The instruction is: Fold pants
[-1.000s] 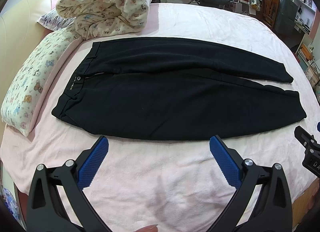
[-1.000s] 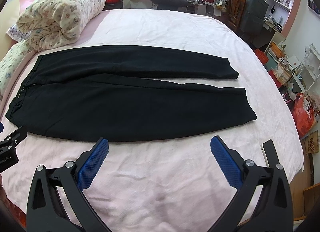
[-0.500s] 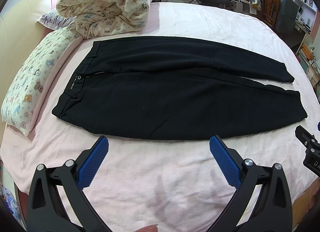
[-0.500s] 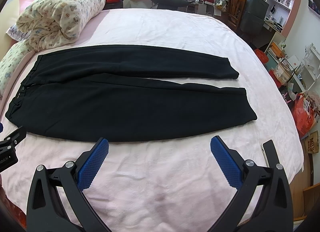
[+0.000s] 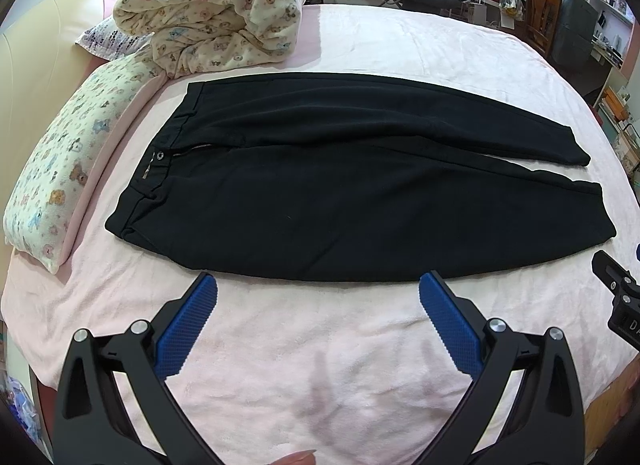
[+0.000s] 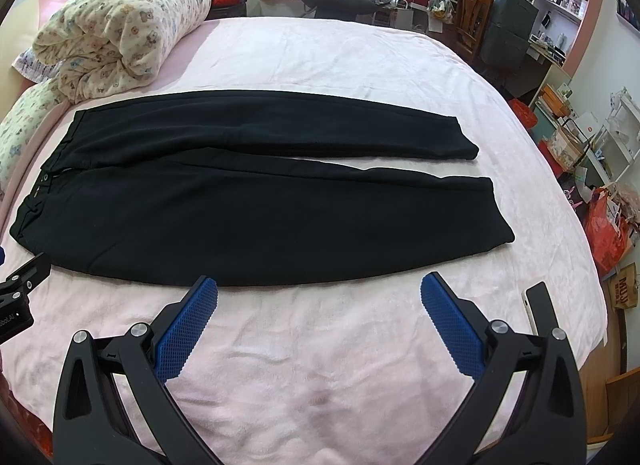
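Note:
Black pants (image 5: 340, 193) lie flat and spread out on the pink bed, waistband to the left, both legs running right; they also show in the right wrist view (image 6: 248, 201). My left gripper (image 5: 318, 289) is open and empty, hovering just short of the near edge of the pants, toward the waist end. My right gripper (image 6: 319, 291) is open and empty, just short of the near edge toward the leg cuffs. Each gripper's body shows at the edge of the other's view.
A rolled bear-print quilt (image 5: 212, 13) and a matching pillow (image 5: 64, 169) lie at the bed's left end. The pink bedspread (image 5: 320, 365) extends in front of the pants. Chairs, shelves and bags (image 6: 608, 233) crowd the floor beyond the right side.
Both grippers have drifted very slightly; the pants have not moved and both grippers remain open.

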The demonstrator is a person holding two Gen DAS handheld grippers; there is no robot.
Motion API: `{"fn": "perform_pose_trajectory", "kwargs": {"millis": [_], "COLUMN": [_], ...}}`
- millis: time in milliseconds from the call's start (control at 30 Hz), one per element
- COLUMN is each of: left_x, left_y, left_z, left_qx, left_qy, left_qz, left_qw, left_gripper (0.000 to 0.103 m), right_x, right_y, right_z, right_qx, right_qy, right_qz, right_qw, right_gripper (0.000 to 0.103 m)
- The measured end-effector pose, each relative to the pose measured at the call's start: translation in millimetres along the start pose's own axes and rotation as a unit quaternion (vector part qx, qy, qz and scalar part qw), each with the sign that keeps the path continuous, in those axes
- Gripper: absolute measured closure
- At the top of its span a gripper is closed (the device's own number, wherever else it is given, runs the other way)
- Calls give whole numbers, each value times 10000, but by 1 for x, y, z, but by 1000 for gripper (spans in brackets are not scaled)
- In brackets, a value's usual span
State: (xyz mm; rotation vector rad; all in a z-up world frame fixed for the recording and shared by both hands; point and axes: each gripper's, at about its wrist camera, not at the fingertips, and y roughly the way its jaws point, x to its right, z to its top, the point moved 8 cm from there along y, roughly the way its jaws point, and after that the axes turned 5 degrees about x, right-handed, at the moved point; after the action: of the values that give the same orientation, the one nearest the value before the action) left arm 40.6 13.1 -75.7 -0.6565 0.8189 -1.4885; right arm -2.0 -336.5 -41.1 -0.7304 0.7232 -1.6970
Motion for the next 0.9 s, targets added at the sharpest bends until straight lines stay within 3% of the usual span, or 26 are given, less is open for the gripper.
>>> {"fn": "perform_pose_trajectory", "kwargs": {"millis": [567, 900], "left_x": [-3, -3], "left_y": [6, 27], "left_z": [-3, -17], "left_qx": [-30, -299], "left_qy": [2, -90], "left_qz": [16, 16], "left_qw": [10000, 9995], "left_gripper": [2, 2], "right_x": [1, 8], "right_y": [8, 36], "right_z": [-2, -24], "right_qx": [-23, -337], "right_qy": [-6, 51], "right_qz": [-12, -7], "right_qw": [10000, 9994], "right_gripper": [1, 1]}}
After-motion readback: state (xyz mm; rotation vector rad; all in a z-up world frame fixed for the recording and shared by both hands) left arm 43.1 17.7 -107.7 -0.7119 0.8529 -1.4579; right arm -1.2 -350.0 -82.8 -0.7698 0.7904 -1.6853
